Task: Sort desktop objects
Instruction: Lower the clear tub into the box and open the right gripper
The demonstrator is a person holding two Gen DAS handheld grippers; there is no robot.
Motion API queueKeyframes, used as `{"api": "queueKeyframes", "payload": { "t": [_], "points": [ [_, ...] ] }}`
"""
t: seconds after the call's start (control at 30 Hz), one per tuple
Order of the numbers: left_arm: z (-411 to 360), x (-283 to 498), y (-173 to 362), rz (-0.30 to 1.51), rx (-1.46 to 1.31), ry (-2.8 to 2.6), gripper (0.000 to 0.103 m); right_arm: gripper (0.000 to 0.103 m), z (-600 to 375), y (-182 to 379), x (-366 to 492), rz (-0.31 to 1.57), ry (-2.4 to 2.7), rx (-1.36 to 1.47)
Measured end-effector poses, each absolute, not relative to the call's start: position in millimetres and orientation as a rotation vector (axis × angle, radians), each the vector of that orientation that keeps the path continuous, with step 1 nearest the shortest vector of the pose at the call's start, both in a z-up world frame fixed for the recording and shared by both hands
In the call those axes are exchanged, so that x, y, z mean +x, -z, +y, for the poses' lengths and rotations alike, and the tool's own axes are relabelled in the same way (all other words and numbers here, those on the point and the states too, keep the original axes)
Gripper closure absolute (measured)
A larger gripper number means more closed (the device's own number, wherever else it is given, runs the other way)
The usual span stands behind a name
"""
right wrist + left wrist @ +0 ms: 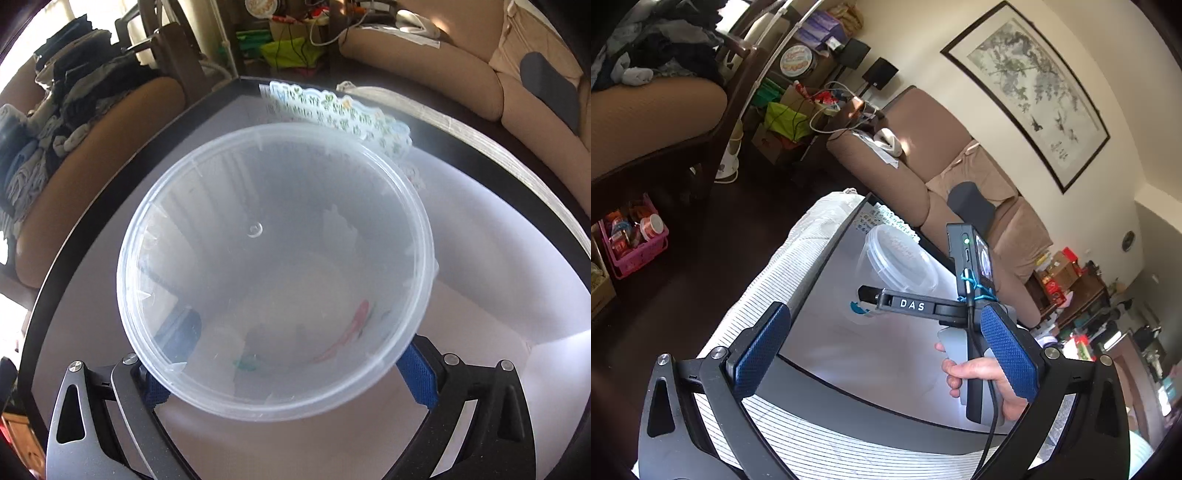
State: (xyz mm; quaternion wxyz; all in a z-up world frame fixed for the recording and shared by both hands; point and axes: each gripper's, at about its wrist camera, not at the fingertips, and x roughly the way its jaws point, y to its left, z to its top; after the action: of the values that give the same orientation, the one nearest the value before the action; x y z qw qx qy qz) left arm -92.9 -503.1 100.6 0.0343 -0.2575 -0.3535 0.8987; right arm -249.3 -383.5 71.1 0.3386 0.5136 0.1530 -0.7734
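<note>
- Left wrist view: our left gripper [882,354] hangs above the table [827,258] with its blue-padded fingers [761,347] spread wide apart and nothing between them.
- Further out in that view we see the right gripper [882,297] — the black arm marked "DAS" — reaching in beside the clear plastic container [899,262], which stands with its lid on near the far end of the table. A hand [982,380] holds that tool's grey handle, and a small camera unit with a green light sits on top of it.
- A brown sofa [960,173] runs along the wall past the table, under a framed painting [1030,88].
- Right wrist view: the container's lid [275,266] fills most of the picture, with the blue pads [419,376] poking out on either side below its rim. So the fingers sit around the tub — whether they're actually pressing on it, we can't tell.
- Through the cloudy plastic we make out something red and something green inside.
- Behind the tub a patterned sheet [354,110] lies on the table.
</note>
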Motion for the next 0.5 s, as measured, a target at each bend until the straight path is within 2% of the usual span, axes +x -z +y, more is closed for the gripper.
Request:
{"api": "queueKeyframes", "payload": {
  "t": [0.13, 0.3, 0.5],
  "points": [
    [-500.9, -93.9, -102.4, -1.078, -0.795, -2.762, 0.000, 0.009, -385.5, -72.2, -251.8, 0.362, 2.024, 1.349],
    [-499.8, -93.1, -103.3, -1.086, -0.787, -2.758, 0.000, 0.009, -394.3, -73.0, -265.7, 0.226, 2.064, 1.353],
    [-498.7, -94.2, -103.0, -1.079, -0.795, -2.755, 0.000, 0.006, -408.8, -71.1, -270.3, 0.238, 2.080, 1.338]
  ]
}}
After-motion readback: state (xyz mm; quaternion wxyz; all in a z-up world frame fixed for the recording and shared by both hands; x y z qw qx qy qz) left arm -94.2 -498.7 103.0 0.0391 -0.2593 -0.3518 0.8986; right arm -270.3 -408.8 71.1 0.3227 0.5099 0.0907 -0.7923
